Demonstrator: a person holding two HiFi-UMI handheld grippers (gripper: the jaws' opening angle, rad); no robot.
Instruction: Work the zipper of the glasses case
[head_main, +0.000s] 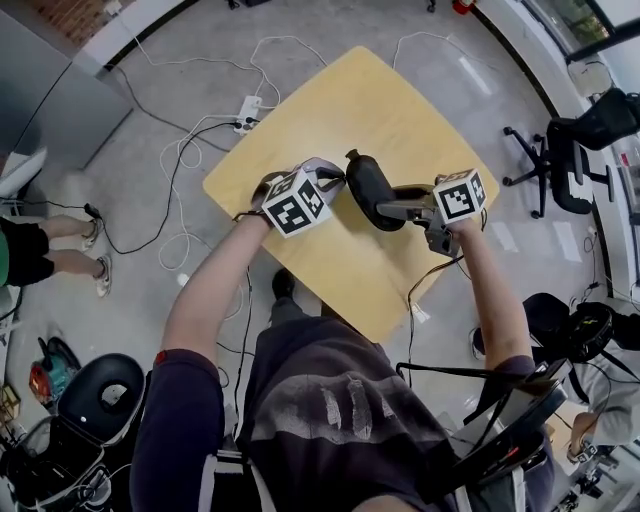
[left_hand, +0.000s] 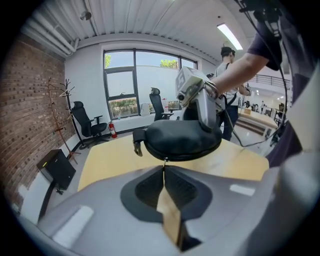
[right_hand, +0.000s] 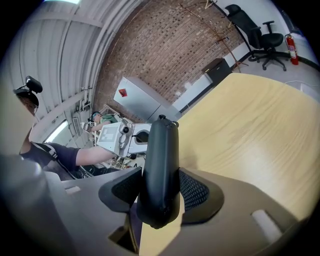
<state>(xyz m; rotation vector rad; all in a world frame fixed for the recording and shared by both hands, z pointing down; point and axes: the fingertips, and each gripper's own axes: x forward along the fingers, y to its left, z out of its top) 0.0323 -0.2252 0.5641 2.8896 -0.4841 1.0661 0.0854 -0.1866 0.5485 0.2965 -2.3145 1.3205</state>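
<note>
A black oval glasses case is held up above the light wooden table. My right gripper is shut on it; in the right gripper view the case stands on edge between both pads, filling the gap of the right gripper. My left gripper reaches the case's near side from the left. In the left gripper view the left gripper has its jaws together, pinching the small zipper pull that hangs from the seam of the case. A small clip dangles at the case's left end.
A power strip with white cables lies on the floor beyond the table's left corner. An office chair stands to the right. A seated person's legs show at the far left, and a black bag sits on the floor near left.
</note>
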